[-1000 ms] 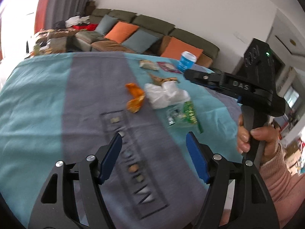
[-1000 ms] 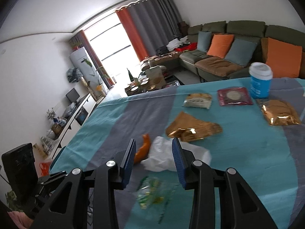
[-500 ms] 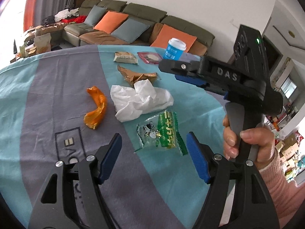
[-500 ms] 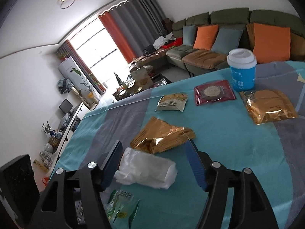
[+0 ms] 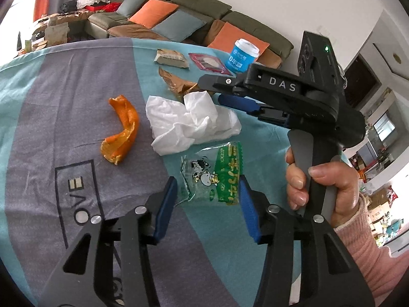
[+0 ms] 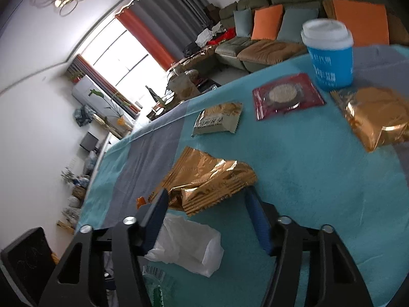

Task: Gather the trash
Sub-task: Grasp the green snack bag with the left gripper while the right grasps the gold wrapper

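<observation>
Left tongs [image 5: 207, 192] just narrowed, pads not yet pressing, straddling green wrapper [image 5: 214, 176] near on the worktop [image 5: 51, 76], ready to pinch. Right tongs [image 6: 207, 204] likewise narrowed, empty, framing gold wrapper [image 6: 204, 179] farther right.

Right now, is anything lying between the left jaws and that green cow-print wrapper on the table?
Nothing visible. The left gripper has just been closing its jaws, and the green cow-print wrapper already lies between the tips. The crumpled white tissue lies just beyond it.

Bright window [image 6: 127, 58] glare, fisheye-bent edges, slight motion blur
</observation>
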`<control>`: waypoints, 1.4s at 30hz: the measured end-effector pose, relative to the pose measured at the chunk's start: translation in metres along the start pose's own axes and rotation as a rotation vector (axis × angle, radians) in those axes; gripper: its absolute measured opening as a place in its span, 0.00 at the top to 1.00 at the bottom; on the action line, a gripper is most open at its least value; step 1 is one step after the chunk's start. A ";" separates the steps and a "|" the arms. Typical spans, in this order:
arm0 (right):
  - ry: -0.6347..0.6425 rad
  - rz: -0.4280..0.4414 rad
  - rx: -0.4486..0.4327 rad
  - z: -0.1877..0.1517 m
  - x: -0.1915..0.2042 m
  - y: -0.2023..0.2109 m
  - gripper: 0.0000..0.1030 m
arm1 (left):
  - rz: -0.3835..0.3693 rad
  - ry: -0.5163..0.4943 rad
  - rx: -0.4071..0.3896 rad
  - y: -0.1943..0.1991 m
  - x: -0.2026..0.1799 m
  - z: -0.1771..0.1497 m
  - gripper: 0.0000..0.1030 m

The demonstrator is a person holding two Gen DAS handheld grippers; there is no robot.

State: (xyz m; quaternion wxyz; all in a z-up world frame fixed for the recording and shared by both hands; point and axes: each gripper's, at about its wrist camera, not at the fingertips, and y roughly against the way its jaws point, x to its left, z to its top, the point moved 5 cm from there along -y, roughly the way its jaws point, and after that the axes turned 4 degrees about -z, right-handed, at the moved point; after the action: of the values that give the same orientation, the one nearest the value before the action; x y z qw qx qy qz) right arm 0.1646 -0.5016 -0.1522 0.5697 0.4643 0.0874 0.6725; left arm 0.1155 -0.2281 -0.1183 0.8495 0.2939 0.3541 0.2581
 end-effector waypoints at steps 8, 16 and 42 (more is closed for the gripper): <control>-0.031 0.053 0.002 -0.003 -0.004 0.002 0.90 | -0.018 -0.008 -0.020 0.014 0.001 -0.005 0.58; 0.003 0.057 -0.034 -0.005 0.003 0.013 0.96 | 0.002 -0.023 -0.047 0.028 0.001 -0.012 0.58; -0.068 0.009 -0.104 0.004 -0.006 0.028 0.56 | 0.068 0.040 -0.159 0.087 0.033 -0.019 0.58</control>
State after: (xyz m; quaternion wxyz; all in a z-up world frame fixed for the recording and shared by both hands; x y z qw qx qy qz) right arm 0.1477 -0.5179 -0.1351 0.5927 0.4573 0.0309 0.6623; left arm 0.1013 -0.1406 -0.0848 0.8537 0.2321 0.3393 0.3198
